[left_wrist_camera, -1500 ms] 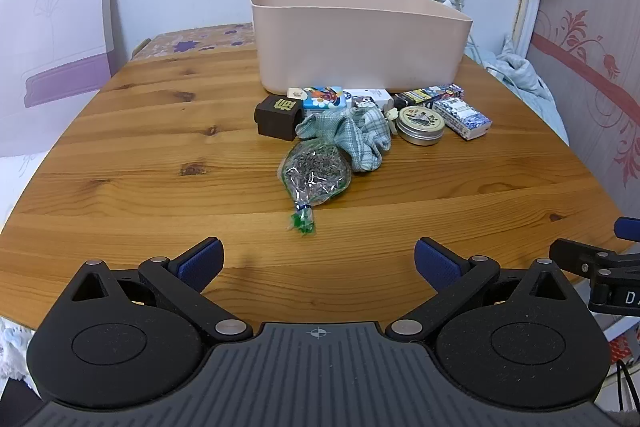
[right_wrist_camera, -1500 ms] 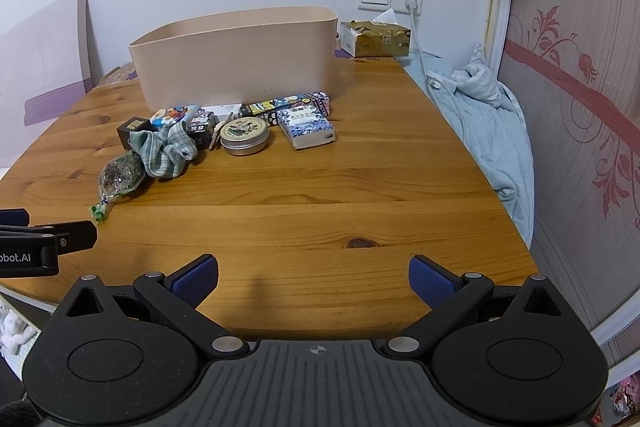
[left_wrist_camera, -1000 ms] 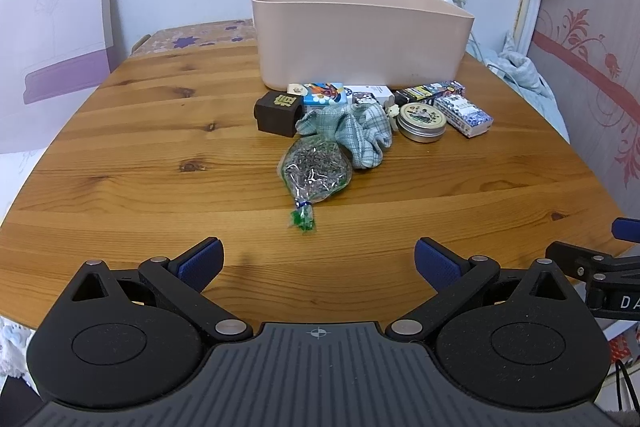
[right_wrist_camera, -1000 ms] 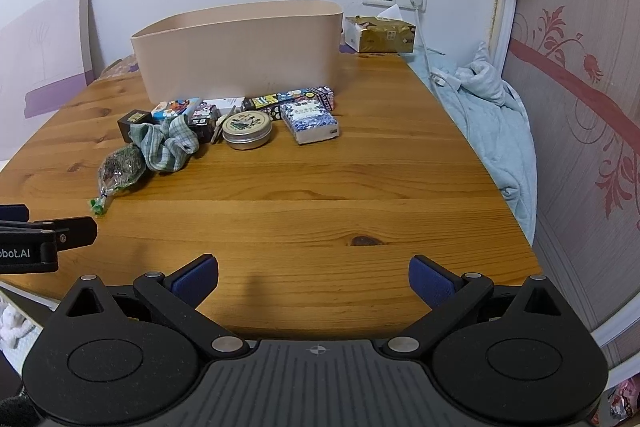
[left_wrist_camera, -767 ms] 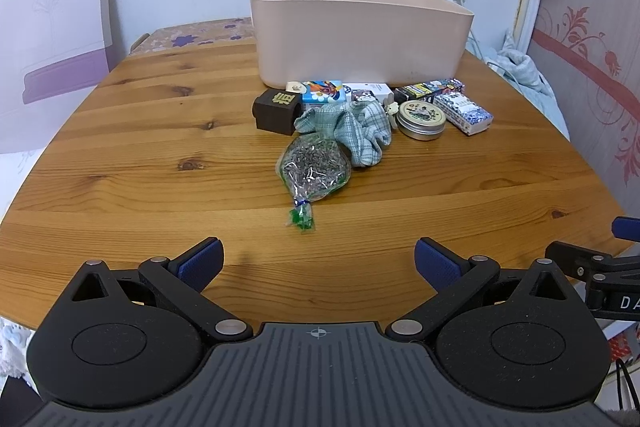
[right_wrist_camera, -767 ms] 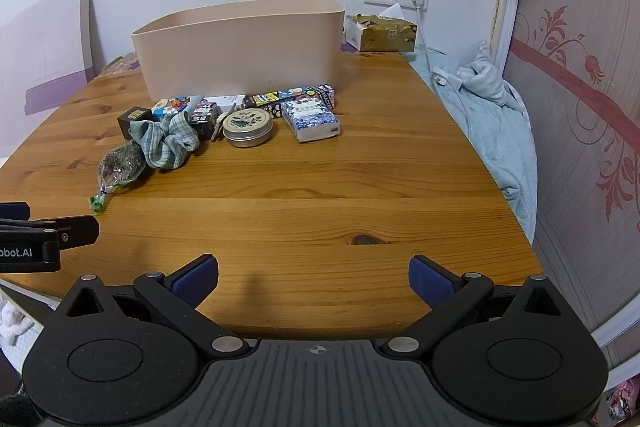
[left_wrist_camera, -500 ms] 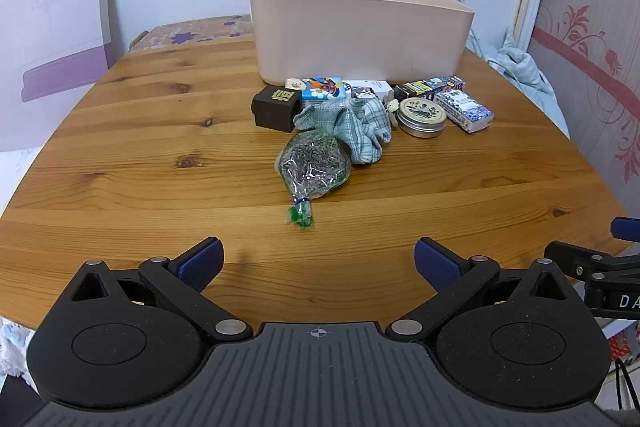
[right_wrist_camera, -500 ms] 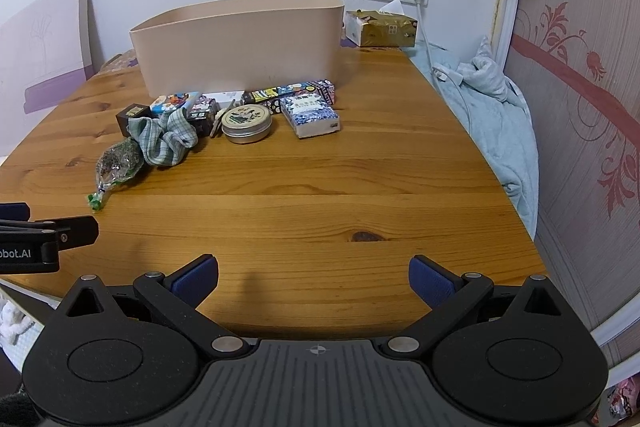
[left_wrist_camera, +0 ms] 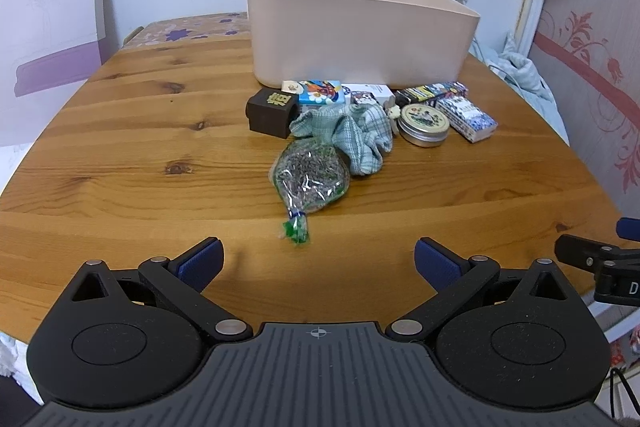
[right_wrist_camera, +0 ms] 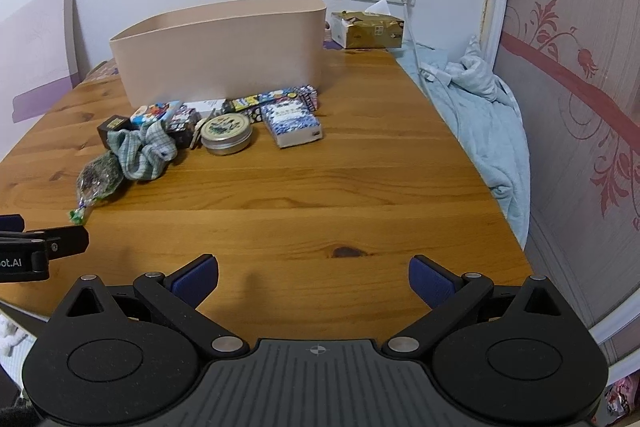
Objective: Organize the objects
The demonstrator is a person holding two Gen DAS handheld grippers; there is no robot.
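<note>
My left gripper [left_wrist_camera: 318, 261] and right gripper [right_wrist_camera: 314, 277] hung at the wooden table's [left_wrist_camera: 120, 155] near edge — both jaws spread apart, empty. Far ahead, a clear plastic bag of dried herbs [left_wrist_camera: 310, 175] lay touching a crumpled green checked cloth [left_wrist_camera: 352, 135], before the beige plastic bin [left_wrist_camera: 360, 37].

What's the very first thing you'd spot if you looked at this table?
The big beige tub standing at the back of the wooden table catches the eye first. Right in front of it lies a jumble of small things: a checked green cloth, a round tin and a clear bag of dried bits. At the near edge, the left claw and right claw both hang open, holding nothing.
</note>
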